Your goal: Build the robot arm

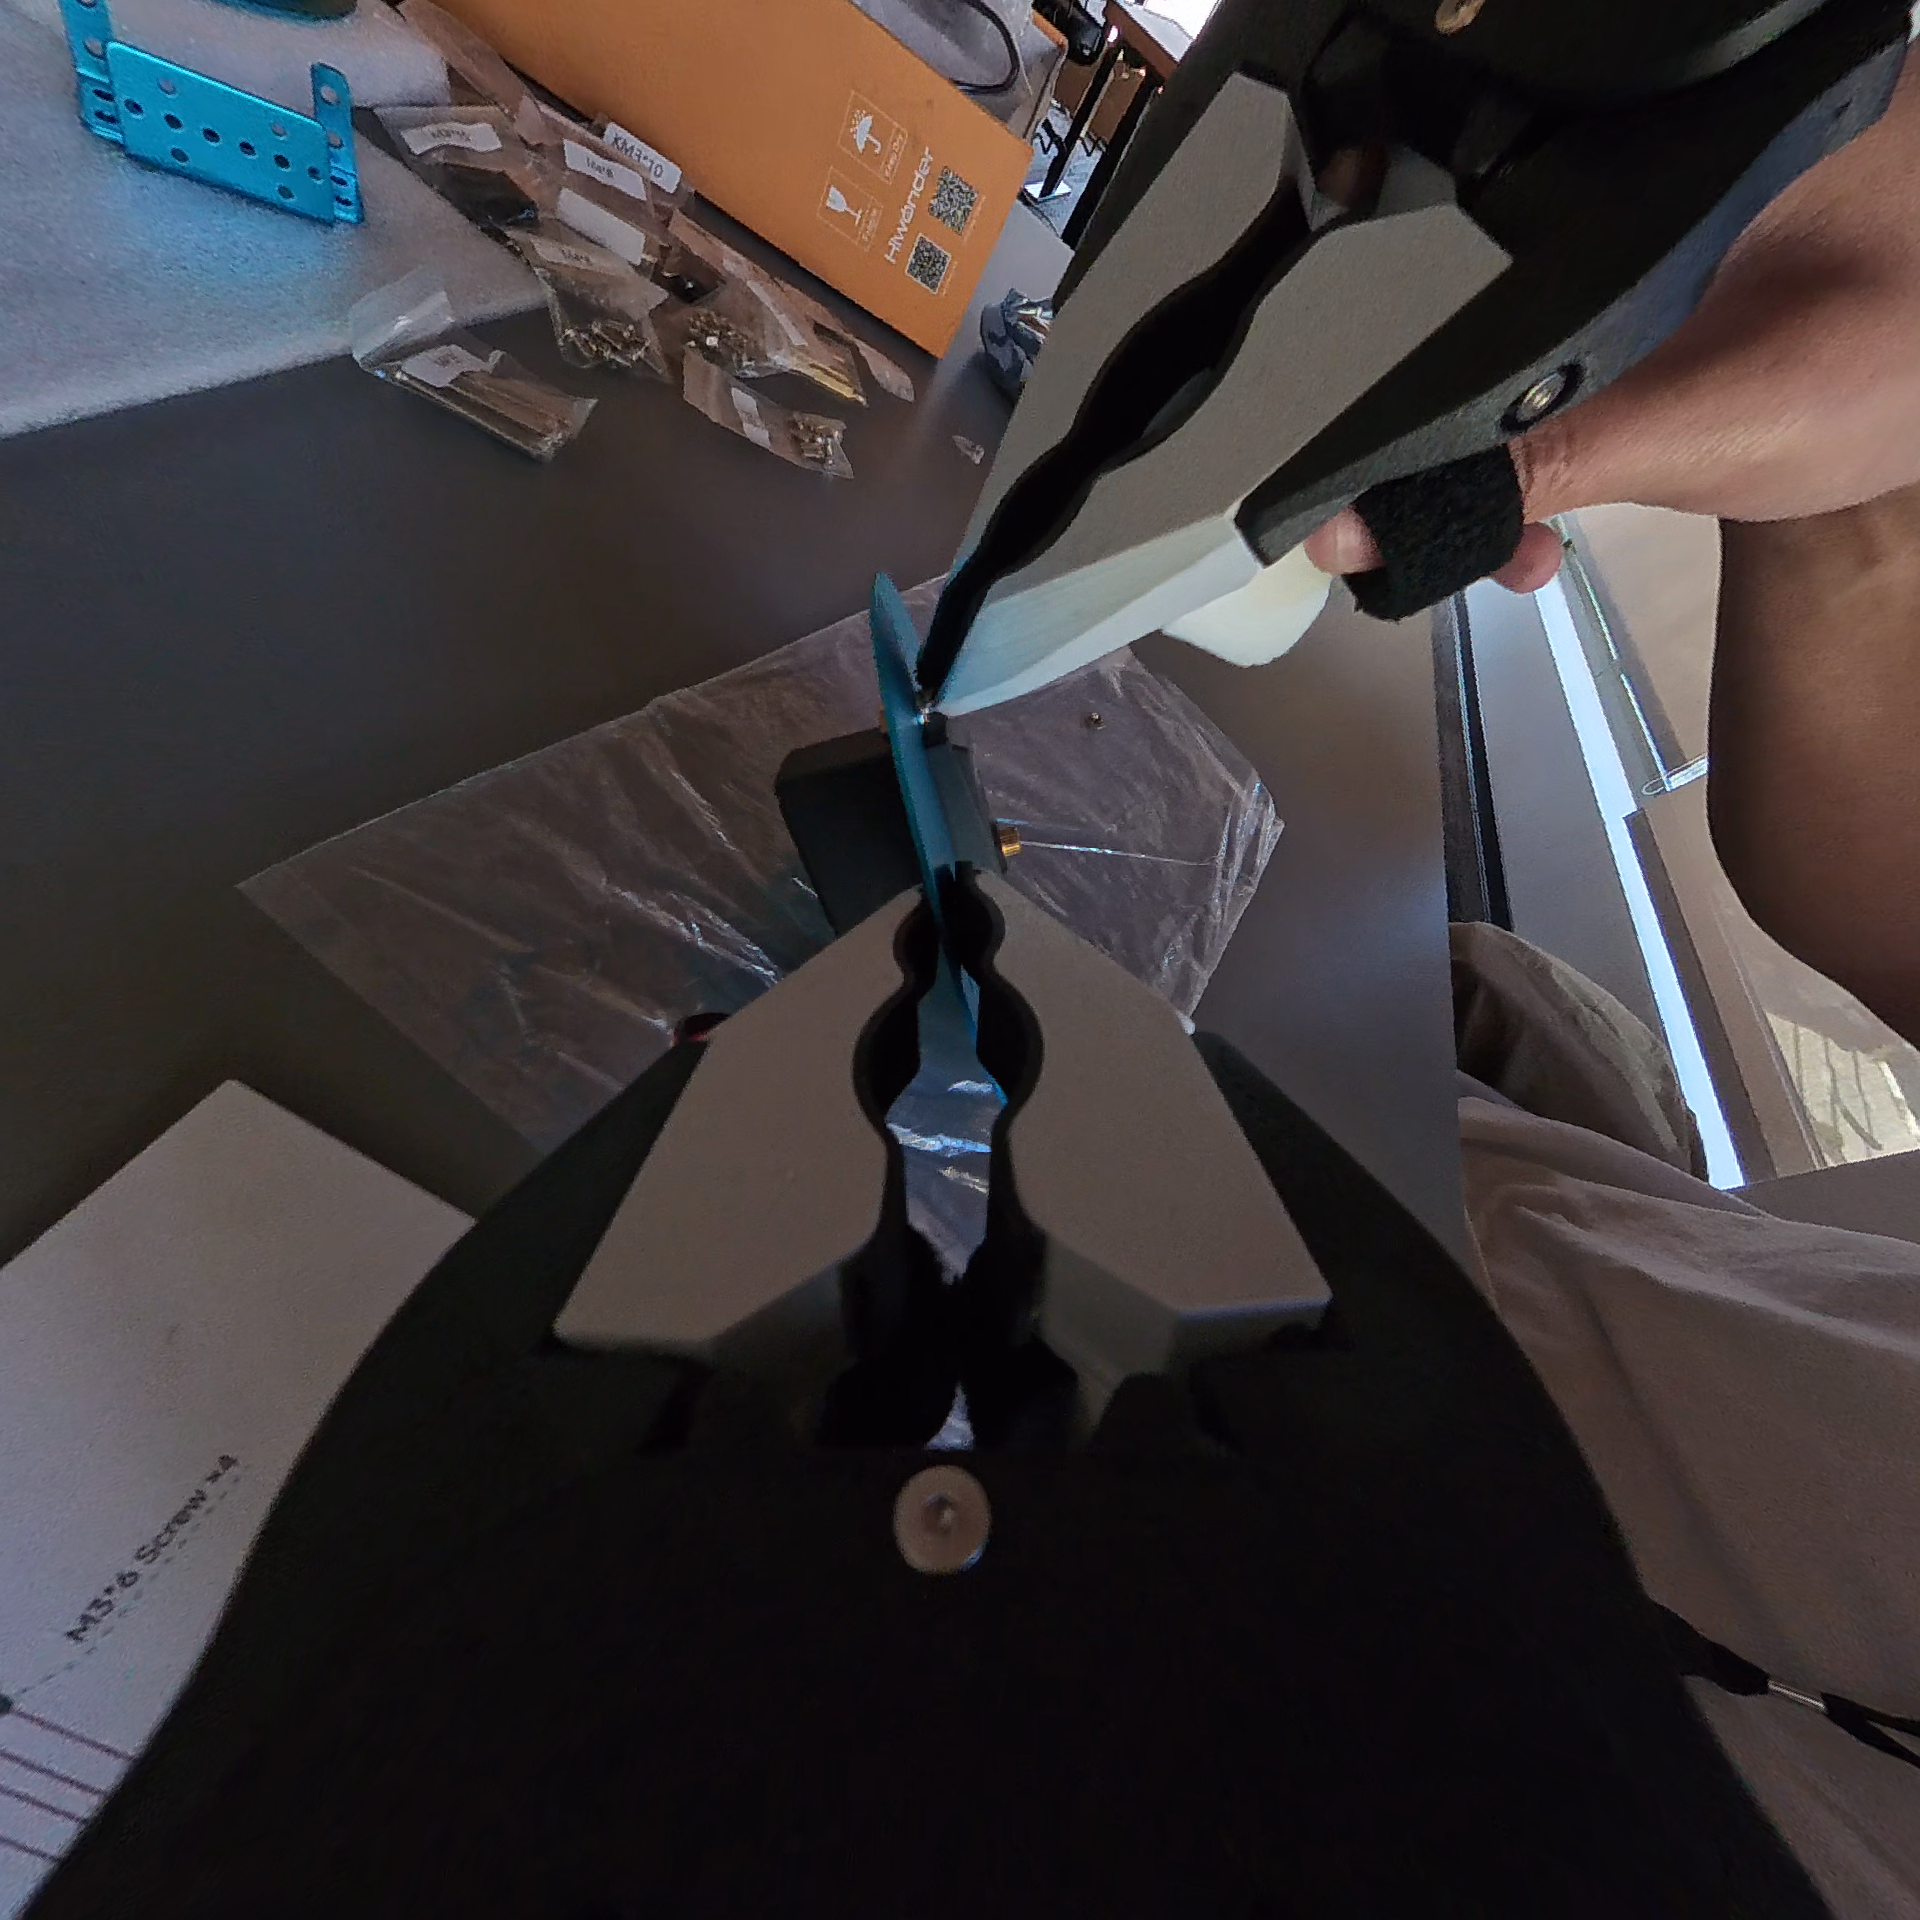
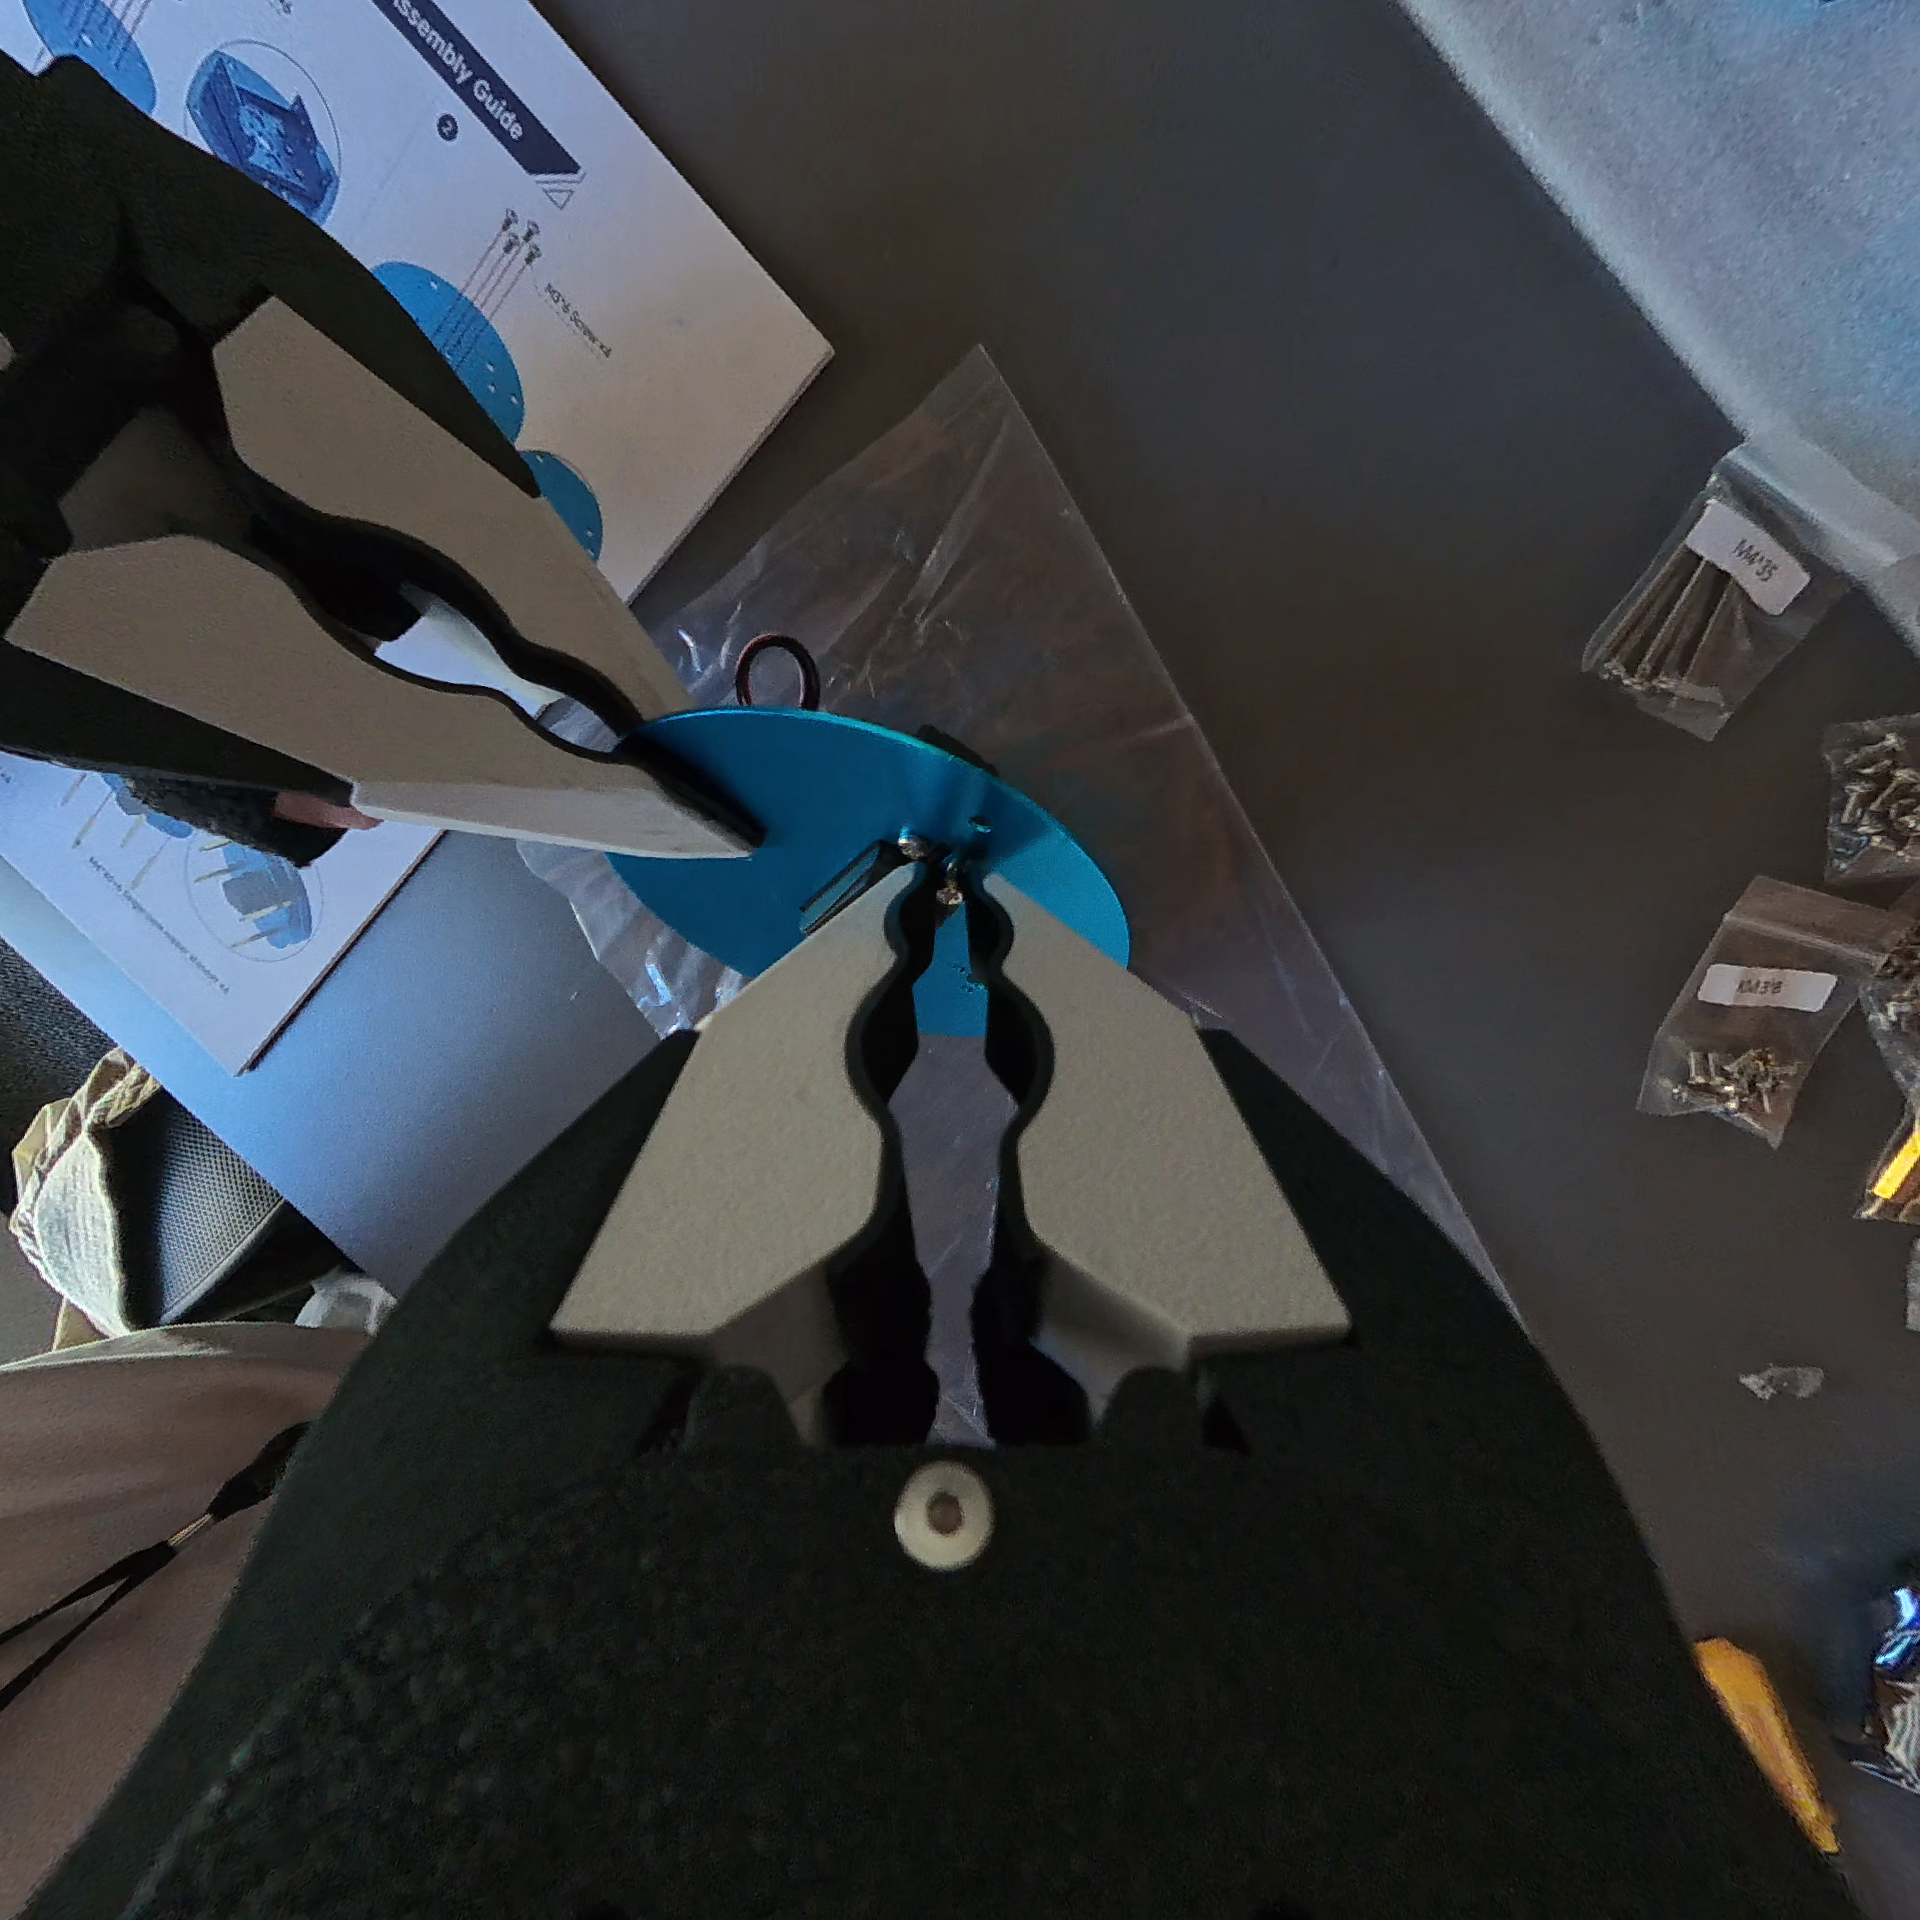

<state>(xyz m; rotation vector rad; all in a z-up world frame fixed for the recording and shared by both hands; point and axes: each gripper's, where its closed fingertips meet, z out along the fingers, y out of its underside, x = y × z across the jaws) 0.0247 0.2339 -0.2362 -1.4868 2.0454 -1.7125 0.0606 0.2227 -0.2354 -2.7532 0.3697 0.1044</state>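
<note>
My left gripper (image 1: 954,899) is shut on the rim of a round blue metal disc (image 1: 940,1018), holding it on edge above a clear plastic bag (image 1: 582,883). A black block (image 1: 847,821) and a small part with a brass stud (image 1: 1008,847) are fixed to the disc. My right gripper (image 2: 943,883) comes in from the other side, shut on a small silver screw (image 2: 948,891) held at the disc's face (image 2: 831,800). Another screw (image 2: 912,847) sits in the disc beside it. The left gripper also shows in the right wrist view (image 2: 707,779), and the right gripper in the left wrist view (image 1: 927,691).
A dark table (image 2: 1299,364) carries a printed guide sheet (image 2: 644,343), several small bags of screws (image 2: 1745,1039), an orange cardboard box (image 1: 790,135) and a blue perforated bracket (image 1: 218,145) on white foam. A black ring (image 2: 774,670) lies on the bag. A person's hand (image 1: 1714,364) holds the right gripper. The left gripper's tips are roughly 4 centimeters from the right gripper's.
</note>
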